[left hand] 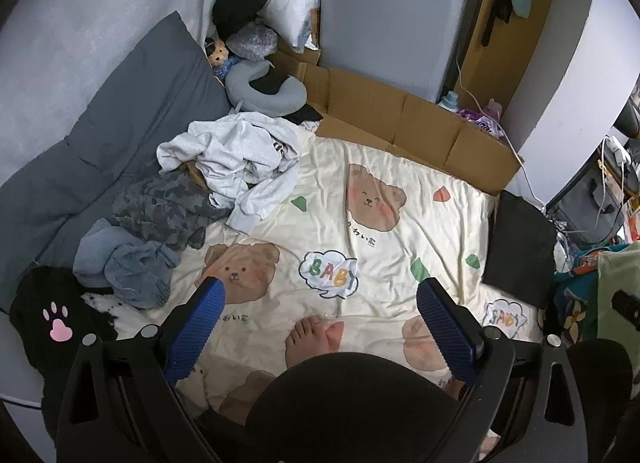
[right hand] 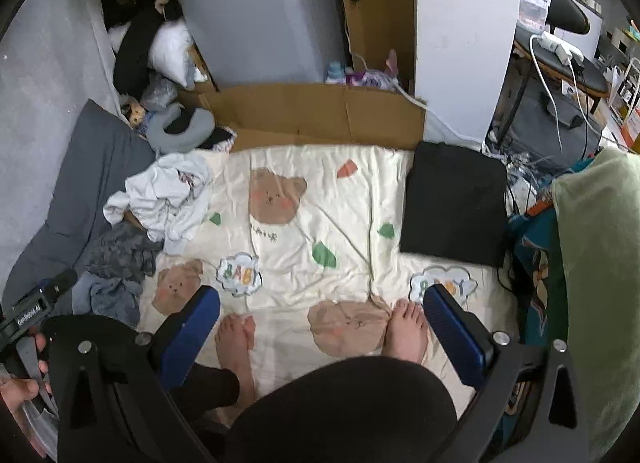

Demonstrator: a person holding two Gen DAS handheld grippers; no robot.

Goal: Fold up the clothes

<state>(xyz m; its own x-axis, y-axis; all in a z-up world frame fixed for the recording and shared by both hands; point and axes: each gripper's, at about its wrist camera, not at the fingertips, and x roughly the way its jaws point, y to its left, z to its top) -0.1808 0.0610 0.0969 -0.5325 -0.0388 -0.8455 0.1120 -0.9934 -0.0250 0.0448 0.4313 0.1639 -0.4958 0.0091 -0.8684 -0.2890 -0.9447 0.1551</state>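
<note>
Up high, both grippers hung over the bear blanket, holding nothing. The left gripper had its blue jaws spread wide, and so did the right gripper.

Ahead of the left jaws and off to their left lay the unfolded pile: a white hoodie on top, a camo garment just beside it, and a blue denim piece nearest the jaws. One black folded garment sat flat, ahead of the right jaws and off to their right, so one piece looked done.

The next step seemed to be picking one piece from the pile. It would go best to grab just one edge, lift it free of the others, and spread it flat in the bare middle of the blanket.

The person's bare feet stood between and below the jaws. Flat cardboard lay past the blanket, and a grey washing machine stood behind it.
</note>
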